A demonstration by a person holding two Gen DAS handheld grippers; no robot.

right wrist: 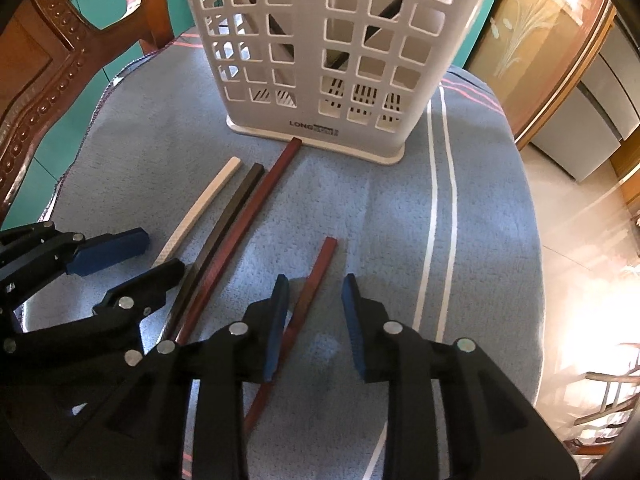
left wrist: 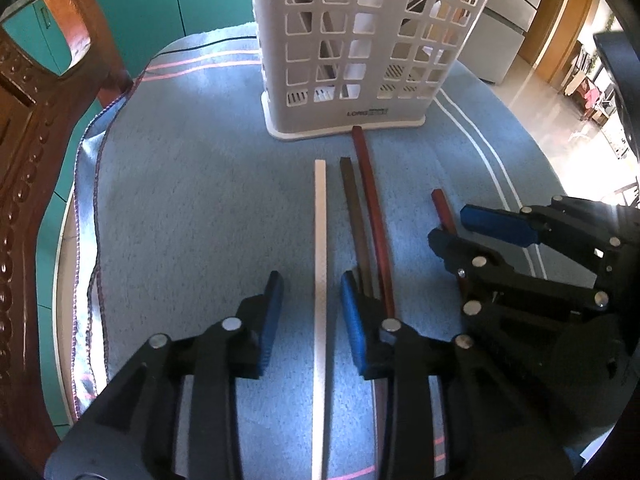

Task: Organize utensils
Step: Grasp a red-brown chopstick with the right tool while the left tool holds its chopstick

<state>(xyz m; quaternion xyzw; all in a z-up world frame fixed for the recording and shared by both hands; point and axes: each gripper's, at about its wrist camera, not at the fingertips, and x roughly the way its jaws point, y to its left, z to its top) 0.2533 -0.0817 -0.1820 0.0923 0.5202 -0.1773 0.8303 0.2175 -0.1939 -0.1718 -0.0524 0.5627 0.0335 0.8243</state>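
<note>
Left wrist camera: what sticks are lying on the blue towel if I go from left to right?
White chopstick → dark brown chopstick → long red chopstick → short-looking red chopstick, partly hidden by the right gripper.

The left gripper (left wrist: 312, 312) pointed steeply down at the blue towel (left wrist: 192, 208), jaws apart, the white chopstick (left wrist: 320, 264) lying between them untouched. Just beside it lay a brown chopstick (left wrist: 354, 208) and a red chopstick (left wrist: 372, 200) — the latter reaching the white basket (left wrist: 360, 116). The right gripper (left wrist: 464, 228) straddled another red chopstick (left wrist: 442, 206).
</note>
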